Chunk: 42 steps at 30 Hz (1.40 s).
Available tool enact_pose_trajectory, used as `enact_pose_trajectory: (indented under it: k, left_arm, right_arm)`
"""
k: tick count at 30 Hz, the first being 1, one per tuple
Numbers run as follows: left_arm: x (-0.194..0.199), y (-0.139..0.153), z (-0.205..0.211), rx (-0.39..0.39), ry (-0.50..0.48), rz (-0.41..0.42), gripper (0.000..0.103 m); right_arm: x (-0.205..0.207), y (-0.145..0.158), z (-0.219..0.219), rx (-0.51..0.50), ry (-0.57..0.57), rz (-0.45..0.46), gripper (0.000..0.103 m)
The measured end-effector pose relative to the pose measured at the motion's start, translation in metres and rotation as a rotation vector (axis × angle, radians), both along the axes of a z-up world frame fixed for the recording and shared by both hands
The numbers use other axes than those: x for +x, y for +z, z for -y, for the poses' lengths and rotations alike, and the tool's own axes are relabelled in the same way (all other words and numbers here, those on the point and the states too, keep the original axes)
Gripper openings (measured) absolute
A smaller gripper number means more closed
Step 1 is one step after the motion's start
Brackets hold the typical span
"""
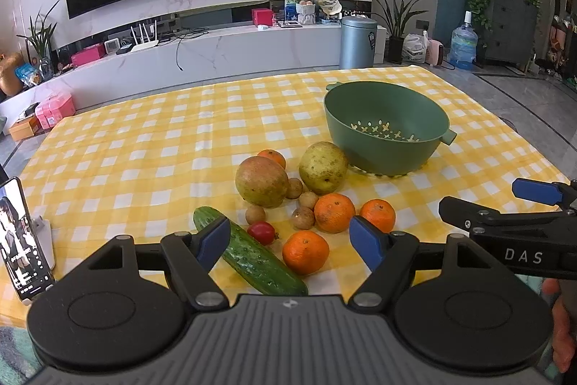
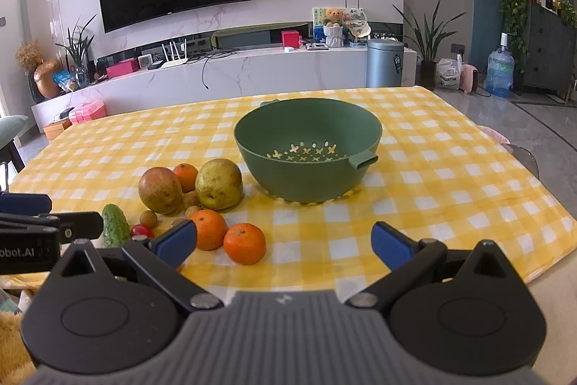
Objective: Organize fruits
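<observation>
An empty green colander bowl [image 1: 387, 132] [image 2: 308, 147] stands on the yellow checked tablecloth [image 1: 144, 147]. In front of it lies a cluster of fruit: a mango [image 1: 261, 181] [image 2: 160, 190], a pear [image 1: 322, 166] [image 2: 219, 183], several oranges [image 1: 305, 251] [image 2: 245, 243], small brown longans [image 1: 303, 217], a red tomato [image 1: 262, 232] and a cucumber [image 1: 252, 255] [image 2: 115, 226]. My left gripper [image 1: 290, 242] hovers open just short of the nearest orange and the cucumber. My right gripper [image 2: 285, 242] is open, right of the fruit, facing the bowl; nothing is between its fingers.
A phone [image 1: 21, 240] on a white stand sits at the table's left front edge. Beyond the table are a white TV bench [image 1: 216, 49], a wall TV, a grey bin [image 1: 357, 42] and plants. The right gripper [image 1: 519, 222] reaches in at the right of the left wrist view.
</observation>
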<state>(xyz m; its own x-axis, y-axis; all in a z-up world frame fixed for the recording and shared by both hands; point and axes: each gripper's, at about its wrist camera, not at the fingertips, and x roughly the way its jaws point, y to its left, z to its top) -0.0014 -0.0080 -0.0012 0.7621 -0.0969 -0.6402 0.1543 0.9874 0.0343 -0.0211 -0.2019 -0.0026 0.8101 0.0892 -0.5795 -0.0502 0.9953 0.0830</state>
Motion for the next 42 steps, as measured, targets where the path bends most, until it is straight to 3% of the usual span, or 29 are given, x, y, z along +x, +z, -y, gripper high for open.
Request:
enact_pose_trajectory:
  k: [13, 17, 19, 22, 28, 31, 35, 38, 42]
  left_arm:
    - [0.003, 0.0, -0.01, -0.083, -0.005, -0.005, 0.088]
    - [0.013, 0.001, -0.015, -0.087, -0.02, -0.016, 0.081]
    - [0.019, 0.001, -0.02, -0.114, -0.007, -0.018, 0.078]
    - [0.033, -0.002, -0.029, -0.162, 0.008, -0.04, 0.068]
    - [0.069, -0.003, -0.044, -0.172, 0.023, -0.063, 0.067]
    - [0.093, -0.007, -0.045, -0.175, 0.002, -0.117, 0.068]
    - [0.128, -0.021, -0.051, -0.245, 0.007, -0.188, 0.07]
    - [0.143, -0.036, -0.058, -0.288, 0.034, -0.189, 0.071]
    - [0.15, -0.056, -0.074, -0.397, 0.069, -0.184, 0.077]
  right_arm:
    - [0.001, 0.0, -0.001, -0.003, -0.006, -0.002, 0.099]
    - [0.007, -0.002, -0.004, -0.002, 0.017, -0.041, 0.098]
    - [0.013, -0.004, -0.006, 0.006, 0.032, -0.065, 0.092]
    - [0.025, -0.009, -0.008, 0.045, 0.045, -0.104, 0.091]
    - [0.058, -0.015, -0.017, 0.11, 0.074, -0.151, 0.078]
    - [0.081, -0.017, -0.022, 0.139, 0.074, -0.164, 0.071]
    - [0.11, -0.025, -0.027, 0.203, 0.054, -0.167, 0.069]
    - [0.132, -0.037, -0.032, 0.251, 0.018, -0.206, 0.069]
    - [0.146, -0.055, -0.039, 0.317, 0.019, -0.175, 0.063]
